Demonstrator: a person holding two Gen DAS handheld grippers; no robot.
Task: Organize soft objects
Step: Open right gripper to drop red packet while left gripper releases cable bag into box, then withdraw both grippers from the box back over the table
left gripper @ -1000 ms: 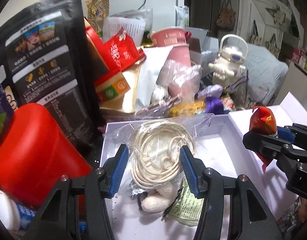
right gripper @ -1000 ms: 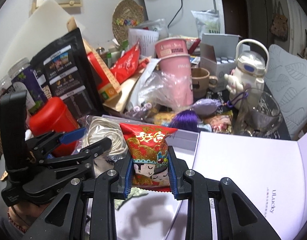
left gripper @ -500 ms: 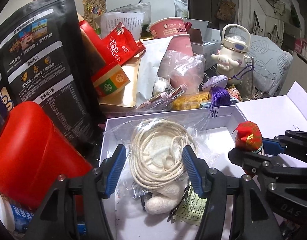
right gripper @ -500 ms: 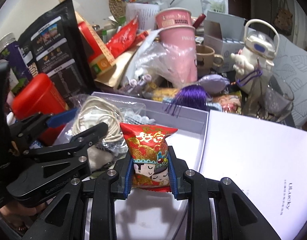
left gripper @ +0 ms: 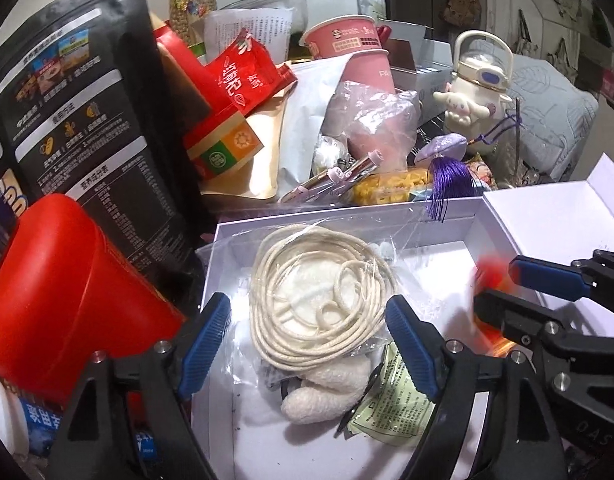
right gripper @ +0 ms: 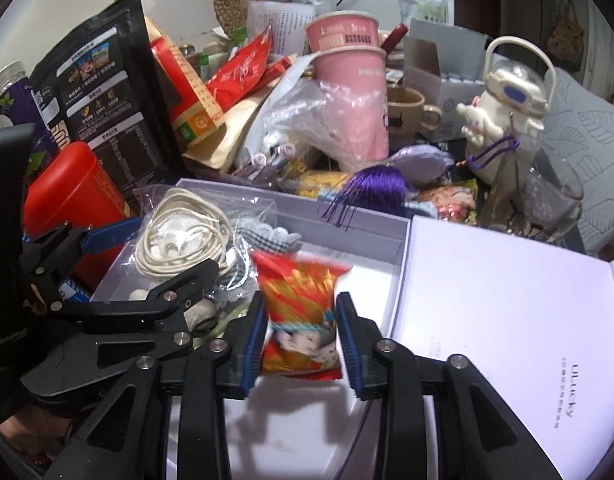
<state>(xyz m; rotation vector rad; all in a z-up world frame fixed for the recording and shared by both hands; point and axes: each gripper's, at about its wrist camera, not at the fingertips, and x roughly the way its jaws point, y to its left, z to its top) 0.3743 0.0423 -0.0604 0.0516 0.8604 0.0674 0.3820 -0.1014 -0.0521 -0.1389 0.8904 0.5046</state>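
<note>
Left wrist view: left gripper (left gripper: pixel 307 338), fingers spread, is straddling the bagged cord coil (left gripper: pixel 321 300) lying in the white box (left gripper: pixel 447 216). Right wrist view: right gripper (right gripper: pixel 301 340) is pinching the red snack packet (right gripper: pixel 301 312) above the box interior; the release is best made low, at 3 o'clock of the coil.

Your box (left gripper: pixel 447 236) sits in front of the clutter pile. Bagged rope coil (left gripper: pixel 319 300) lies in its left half; snack packet (right gripper: pixel 299 312) to the right. Lid (right gripper: pixel 507 320) lies open on the right, canister (left gripper: pixel 67 288) outside left.
</note>
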